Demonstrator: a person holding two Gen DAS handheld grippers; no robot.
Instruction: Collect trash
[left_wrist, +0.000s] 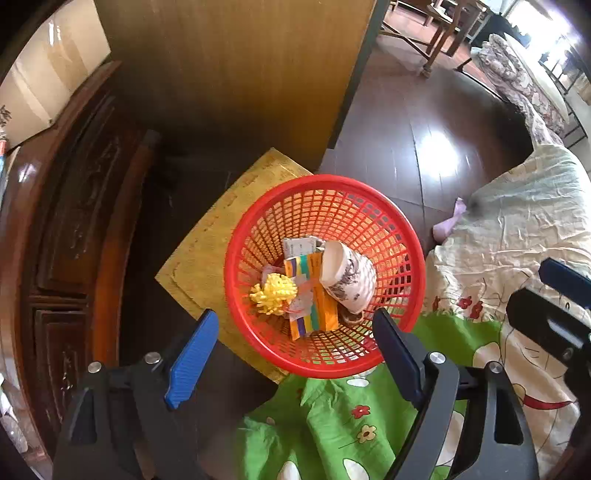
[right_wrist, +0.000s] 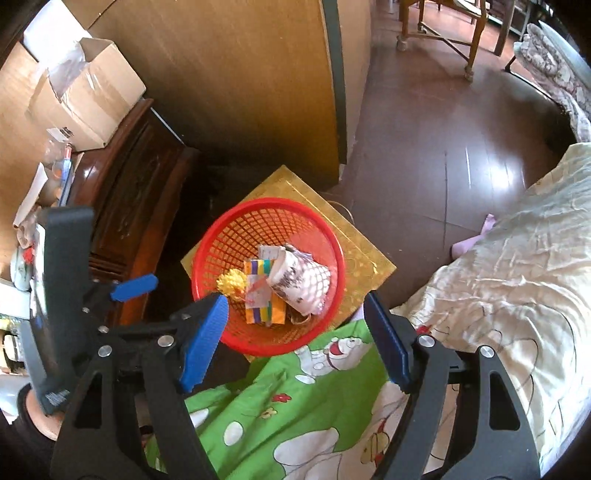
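Both the left gripper (left_wrist: 295, 354) and right gripper (right_wrist: 295, 343) hang with jaws released and empty above the red plastic mesh basket (left_wrist: 391, 206), where the printed paper cup (left_wrist: 349, 280), striped packet (left_wrist: 310, 295) and yellow spiky ball (left_wrist: 273, 294) lie, apparently dropped in as trash.

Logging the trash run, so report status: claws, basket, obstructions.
Left claw and right claw open, empty, above the red basket. Basket holds a paper cup, a striped packet and a yellow spiky ball. Green bedsheet touches the rim.
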